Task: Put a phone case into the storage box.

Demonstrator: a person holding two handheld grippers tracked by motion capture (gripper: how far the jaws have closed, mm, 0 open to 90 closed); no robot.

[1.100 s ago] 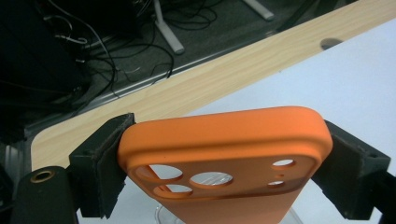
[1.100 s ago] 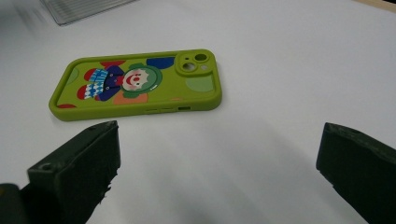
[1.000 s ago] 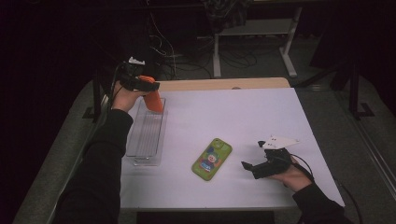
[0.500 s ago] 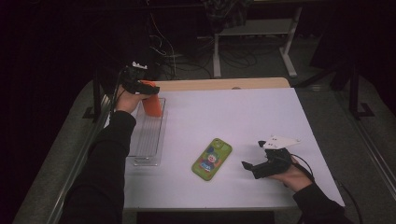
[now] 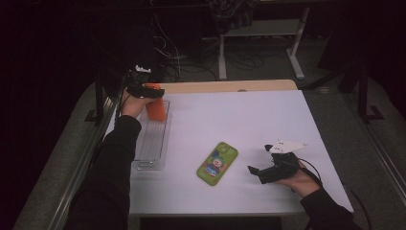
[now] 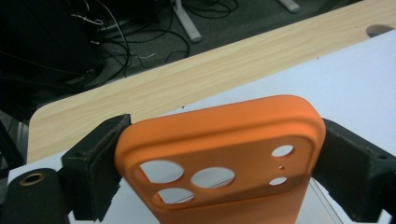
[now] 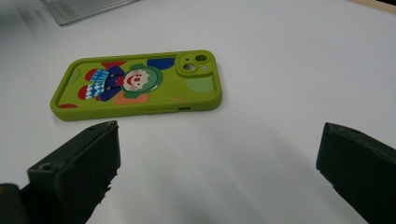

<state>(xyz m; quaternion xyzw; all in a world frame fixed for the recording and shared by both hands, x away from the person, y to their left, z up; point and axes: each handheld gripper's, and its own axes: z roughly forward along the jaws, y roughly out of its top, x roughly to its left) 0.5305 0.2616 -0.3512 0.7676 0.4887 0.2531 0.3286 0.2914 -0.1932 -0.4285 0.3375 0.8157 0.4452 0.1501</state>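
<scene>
Left claw [image 5: 152, 91] at upper left of the high view, jaws pressed on both edges of an orange phone case [image 5: 156, 107], having just eased slightly wider. Case upright over the far end of the clear tray [image 5: 152, 143], a little farther up and left than a second ago, when it hung tilted nearer the tray's right wall. Right claw [image 5: 258, 165] at lower right, unmoved, jaws spread wide and empty on the white bench [image 5: 268, 115]. Green phone [image 5: 218, 163] with clown picture lying flat just left of it, in the same spot.
</scene>
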